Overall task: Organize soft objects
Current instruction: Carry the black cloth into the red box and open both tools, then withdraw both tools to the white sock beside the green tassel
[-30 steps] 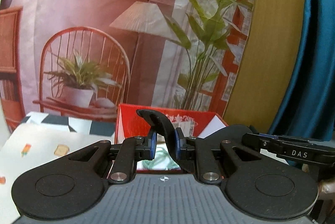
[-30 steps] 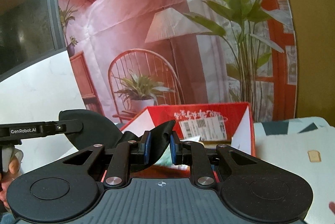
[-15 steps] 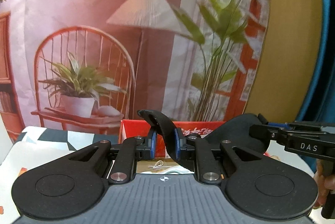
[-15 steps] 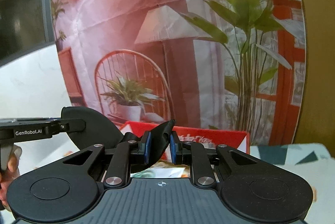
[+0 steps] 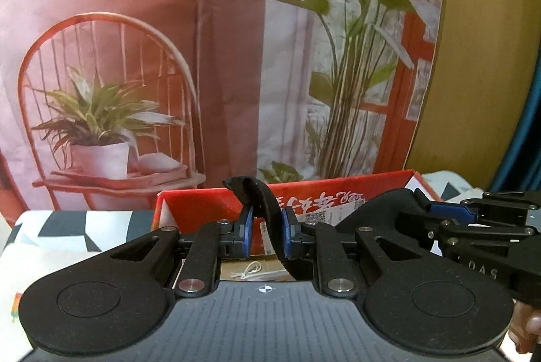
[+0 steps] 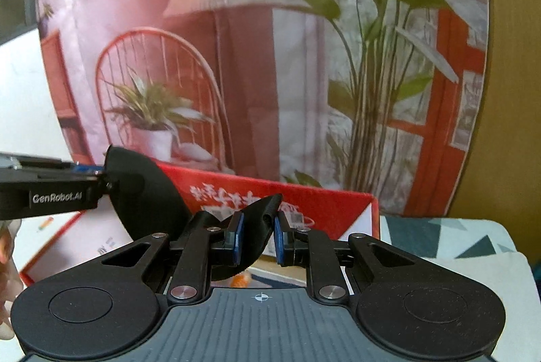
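Black soft fabric piece (image 5: 267,220) is pinched at one end in the left claw (image 5: 265,235) and at the other in the right claw (image 6: 257,238), both clenched on it, so it hangs stretched between them just over the open red box (image 5: 209,203) on the bench (image 6: 449,243). Looks like the carry-to-box step. Next I'd guess lower it in, then let go.
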The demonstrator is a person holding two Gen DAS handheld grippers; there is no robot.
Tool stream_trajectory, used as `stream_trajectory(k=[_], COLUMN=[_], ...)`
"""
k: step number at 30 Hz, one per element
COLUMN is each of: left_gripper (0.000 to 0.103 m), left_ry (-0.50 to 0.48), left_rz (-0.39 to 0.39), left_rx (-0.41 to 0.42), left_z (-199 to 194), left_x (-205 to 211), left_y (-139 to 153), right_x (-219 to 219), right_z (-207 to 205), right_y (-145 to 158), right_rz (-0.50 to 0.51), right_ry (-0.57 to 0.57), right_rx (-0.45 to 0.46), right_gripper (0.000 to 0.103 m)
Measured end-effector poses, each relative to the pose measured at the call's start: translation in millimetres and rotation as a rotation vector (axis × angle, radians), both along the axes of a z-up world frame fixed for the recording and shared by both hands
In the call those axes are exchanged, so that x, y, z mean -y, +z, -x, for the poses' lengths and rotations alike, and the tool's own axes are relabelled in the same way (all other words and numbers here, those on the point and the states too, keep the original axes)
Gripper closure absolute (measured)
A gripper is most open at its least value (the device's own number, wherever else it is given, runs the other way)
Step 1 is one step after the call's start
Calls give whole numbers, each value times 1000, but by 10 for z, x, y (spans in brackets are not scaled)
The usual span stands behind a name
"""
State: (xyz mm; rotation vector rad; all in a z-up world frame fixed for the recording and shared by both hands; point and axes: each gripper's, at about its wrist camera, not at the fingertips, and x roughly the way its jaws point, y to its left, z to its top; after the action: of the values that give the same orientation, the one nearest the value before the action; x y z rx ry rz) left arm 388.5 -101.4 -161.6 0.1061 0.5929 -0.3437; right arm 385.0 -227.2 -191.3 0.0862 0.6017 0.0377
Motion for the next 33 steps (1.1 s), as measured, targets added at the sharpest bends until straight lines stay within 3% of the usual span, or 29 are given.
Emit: stream_trajectory(k=[6, 11, 14, 17, 24, 33], left_gripper=[82, 47, 42, 38, 34, 35], left_ry=[-30, -40, -46, -38, -30, -20], left_rz=[-51, -54, -46, -51, -41, 32], left_rx=[-72, -79, -84, -74, -70, -36], left_z=[-136, -135, -111, -68, 111, 798], left_x=[61, -32, -96, -163, -315, -689], left_y=[-153, -161, -131, -91, -8, 120], right_x=[-42, -13, 38, 80, 83, 27], right_z=[-103, -116, -47, 28, 261, 878], right_y=[-93, -170, -159, -122, -50, 124], right_rz=[52, 61, 56, 43, 11, -92], right_ry=[-13, -41, -72, -77, -61, -11], right_rx=[-65, -96, -70, -45, -26, 110], right_gripper=[86, 76, 67, 55, 54, 54])
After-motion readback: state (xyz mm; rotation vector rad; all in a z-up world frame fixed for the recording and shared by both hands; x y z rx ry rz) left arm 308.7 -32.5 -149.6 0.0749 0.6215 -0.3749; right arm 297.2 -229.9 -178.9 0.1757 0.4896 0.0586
